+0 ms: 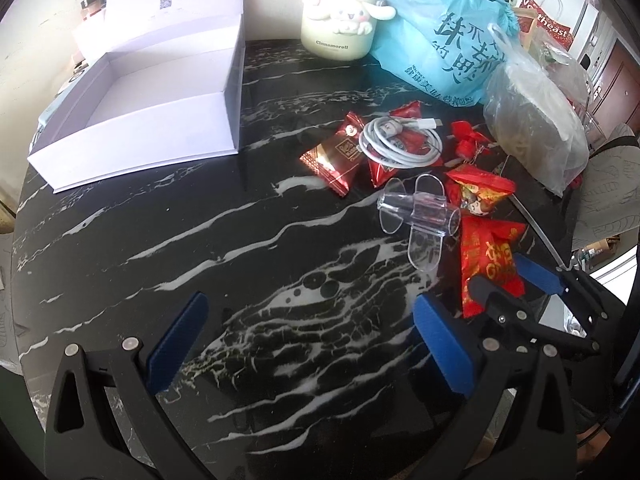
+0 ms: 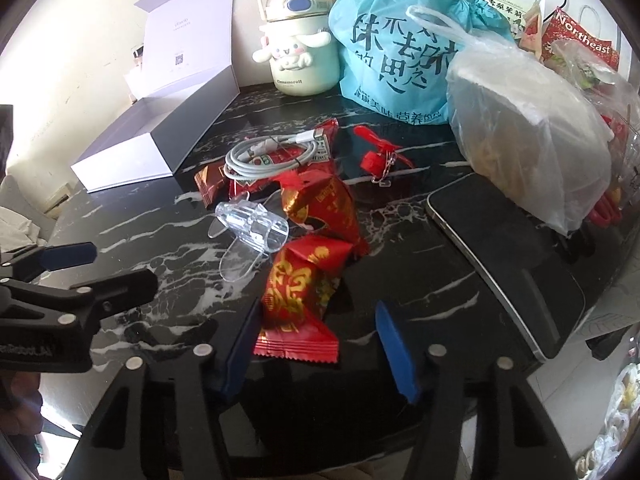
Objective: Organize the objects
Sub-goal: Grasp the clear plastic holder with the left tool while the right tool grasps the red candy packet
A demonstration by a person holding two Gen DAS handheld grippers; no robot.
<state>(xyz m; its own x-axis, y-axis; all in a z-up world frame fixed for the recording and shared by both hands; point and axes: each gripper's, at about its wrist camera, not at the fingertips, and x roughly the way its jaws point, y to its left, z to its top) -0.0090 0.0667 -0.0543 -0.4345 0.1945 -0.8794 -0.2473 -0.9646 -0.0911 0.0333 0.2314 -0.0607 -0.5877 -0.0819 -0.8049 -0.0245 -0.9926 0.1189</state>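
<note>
Two grippers are seen spread wide over the dark marble table, nothing held in either. The right gripper is lined up on the nearest red snack packet, whose near end lies between the parted blue pads, while the left gripper hangs above bare tabletop. A first pick looks to be in hand: the packet is to be straddled and pinched, then likely carried to the open white box, well apart at far left. The coiled white cable and clear plastic holder wait untouched.
</note>
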